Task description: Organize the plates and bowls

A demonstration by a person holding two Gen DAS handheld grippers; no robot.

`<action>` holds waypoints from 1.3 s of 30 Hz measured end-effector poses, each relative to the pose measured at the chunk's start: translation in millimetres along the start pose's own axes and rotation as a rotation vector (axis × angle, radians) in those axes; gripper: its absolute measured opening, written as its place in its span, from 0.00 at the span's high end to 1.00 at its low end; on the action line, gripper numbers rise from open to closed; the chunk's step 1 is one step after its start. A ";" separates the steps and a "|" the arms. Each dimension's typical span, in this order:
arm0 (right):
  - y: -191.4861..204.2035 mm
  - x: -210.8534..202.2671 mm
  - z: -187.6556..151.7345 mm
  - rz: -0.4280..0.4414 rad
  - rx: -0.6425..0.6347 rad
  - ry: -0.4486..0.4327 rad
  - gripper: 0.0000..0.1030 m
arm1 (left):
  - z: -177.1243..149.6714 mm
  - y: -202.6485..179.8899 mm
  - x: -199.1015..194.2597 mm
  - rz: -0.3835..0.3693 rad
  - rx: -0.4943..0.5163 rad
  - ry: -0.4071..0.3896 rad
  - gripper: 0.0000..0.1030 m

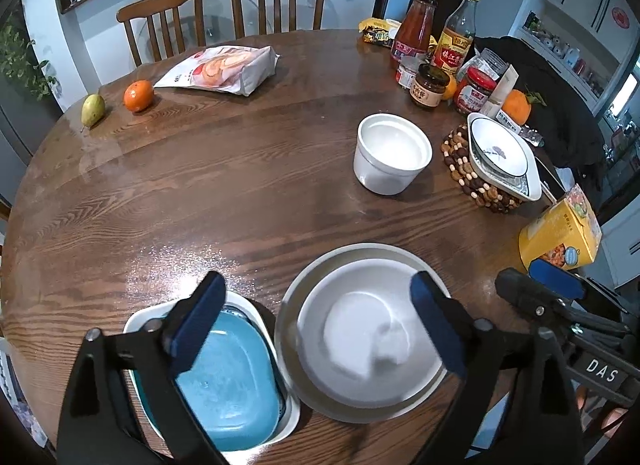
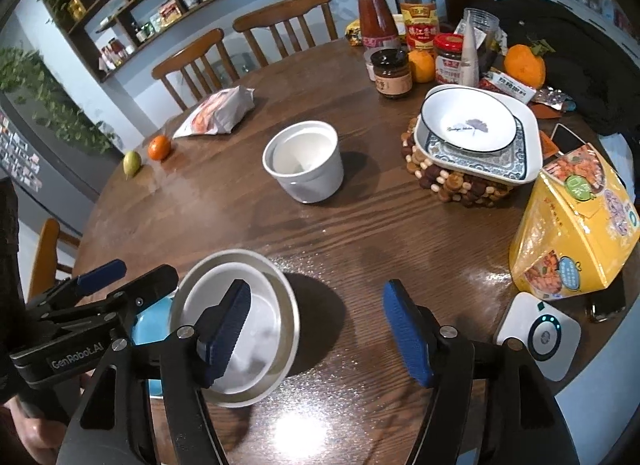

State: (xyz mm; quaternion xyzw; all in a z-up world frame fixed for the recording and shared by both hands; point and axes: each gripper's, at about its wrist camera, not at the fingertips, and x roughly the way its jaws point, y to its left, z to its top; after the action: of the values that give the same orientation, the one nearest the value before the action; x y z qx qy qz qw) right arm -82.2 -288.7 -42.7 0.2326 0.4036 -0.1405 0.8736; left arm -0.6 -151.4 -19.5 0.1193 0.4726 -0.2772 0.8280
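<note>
Round wooden dining table (image 1: 224,185) — contents as found.

Near edge: white bowl (image 1: 372,329) nested in a shallow grey-rimmed plate (image 1: 288,305); touching beside it, a blue dish (image 1: 236,377) lying in a white square dish (image 1: 136,317).

Left gripper (image 1: 316,325) — jaws spread wide, nothing clamped; one blue pad over the blue dish, the other over the right rim of the white bowl.

Right gripper (image 2: 316,333) — jaws parted, nothing between them but bare tabletop; its left pad overlaps the white bowl in the right wrist view, contact cannot be told.

Centre: deep white ceramic pot (image 2: 304,161), upright, standing alone.

Far right: round white bowl with a dark rim and a leaf motif (image 2: 470,121), stacked in a blue-patterned square dish (image 2: 516,165), on a beaded wooden trivet (image 2: 460,185).

Behind these: sauce bottles and jars (image 2: 404,25), an orange (image 2: 524,65).

Right edge: yellow food carton (image 2: 576,225), white square device (image 2: 540,337).

Far left: pear (image 1: 93,109), mandarin (image 1: 138,95), snack bag (image 1: 220,69).
</note>
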 end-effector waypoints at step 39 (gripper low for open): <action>0.0 -42.1 75.8 -0.050 -0.030 -0.177 0.16 | 114.4 -35.4 -73.0 0.024 0.105 -0.276 0.01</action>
State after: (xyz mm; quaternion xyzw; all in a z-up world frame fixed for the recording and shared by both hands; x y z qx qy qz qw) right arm -60.5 -325.7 32.6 0.1958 0.3327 -0.1762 0.9055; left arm 31.9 -207.6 104.8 0.1287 0.3379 -0.3052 0.8810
